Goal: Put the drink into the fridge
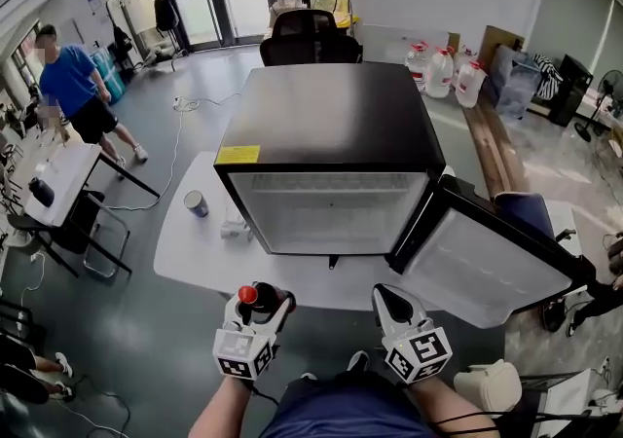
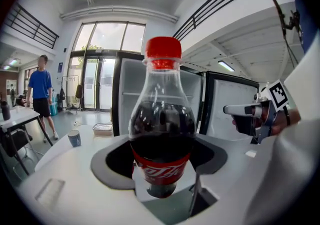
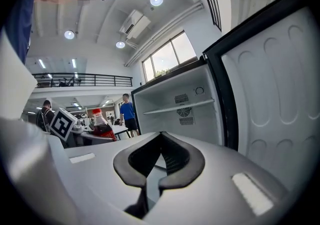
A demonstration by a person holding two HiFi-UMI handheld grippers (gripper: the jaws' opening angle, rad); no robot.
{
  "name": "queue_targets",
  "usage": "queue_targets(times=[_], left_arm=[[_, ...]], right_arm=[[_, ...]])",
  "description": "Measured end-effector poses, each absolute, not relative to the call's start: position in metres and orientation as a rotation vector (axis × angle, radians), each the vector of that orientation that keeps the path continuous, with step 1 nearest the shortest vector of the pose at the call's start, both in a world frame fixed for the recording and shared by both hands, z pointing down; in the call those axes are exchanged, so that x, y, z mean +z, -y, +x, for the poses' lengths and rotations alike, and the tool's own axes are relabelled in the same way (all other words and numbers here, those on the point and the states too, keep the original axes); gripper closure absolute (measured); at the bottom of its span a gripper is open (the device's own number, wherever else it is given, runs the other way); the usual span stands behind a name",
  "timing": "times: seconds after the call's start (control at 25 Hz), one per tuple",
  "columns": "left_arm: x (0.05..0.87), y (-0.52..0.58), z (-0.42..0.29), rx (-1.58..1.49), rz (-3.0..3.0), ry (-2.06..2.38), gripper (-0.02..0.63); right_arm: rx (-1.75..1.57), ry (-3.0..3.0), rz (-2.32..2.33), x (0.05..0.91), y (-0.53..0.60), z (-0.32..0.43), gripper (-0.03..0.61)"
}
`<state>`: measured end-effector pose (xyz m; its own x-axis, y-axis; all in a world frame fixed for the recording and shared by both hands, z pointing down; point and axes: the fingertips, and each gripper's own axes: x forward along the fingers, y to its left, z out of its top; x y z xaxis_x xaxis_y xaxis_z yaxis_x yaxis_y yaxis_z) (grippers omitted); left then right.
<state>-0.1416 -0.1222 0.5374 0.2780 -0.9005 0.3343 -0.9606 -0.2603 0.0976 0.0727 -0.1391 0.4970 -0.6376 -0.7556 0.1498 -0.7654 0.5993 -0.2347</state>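
Left gripper [image 1: 257, 306] jaws clamp the cola bottle [image 2: 162, 134]; right gripper [image 1: 389, 302] jaws closed, empty. Carrying step; next, lift the bottle into the open fridge [image 1: 331, 120].

Low in the head view, the white left gripper [image 1: 259, 298] and right gripper [image 1: 386, 294] each carry a black-and-white marker cube [image 1: 241, 353]. A dark blue shirt [image 1: 336, 409] fills the bottom centre.

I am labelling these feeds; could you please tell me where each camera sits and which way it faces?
Head view: on the person's head, steeply down at the open fridge; left gripper, right gripper, forearms show.
Left gripper view: on the left gripper, facing the fridge past its gripped bottle; right gripper shows.
Right gripper view: on the right gripper, tilted up into the fridge; left gripper shows.
All three share the fridge and bottle.
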Motion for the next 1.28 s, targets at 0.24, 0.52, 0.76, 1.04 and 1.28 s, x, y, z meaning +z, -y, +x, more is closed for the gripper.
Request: queue_targets(times=[0.24, 0.52, 0.76, 1.04, 1.28], left_arm=[[0.548, 0.17, -0.131, 0.373, 2.276, 1.748, 0.301], [0.564, 0.224, -0.126, 0.423, 2.237, 1.761, 0.301], [0.59, 0.269, -0.128, 0.475, 2.18, 1.74, 0.301], [0.62, 0.312, -0.133, 0.517, 2.114, 1.756, 0.301], [0.632, 0.34, -0.134, 0.533, 2.104, 1.751, 0.301]], right_arm=[[0.438, 2.79, 1.249, 0.506, 0.149, 0.081, 0.575], [0.463, 2.756, 1.296, 0.507, 0.157, 0.092, 0.575], [0.505, 2.696, 1.417, 0.512, 0.156, 0.099, 0.575], [0.541, 2.594, 1.576, 0.522, 0.147, 0.116, 0.575], [0.54, 2.526, 1.687, 0.521, 0.138, 0.128, 0.575]])
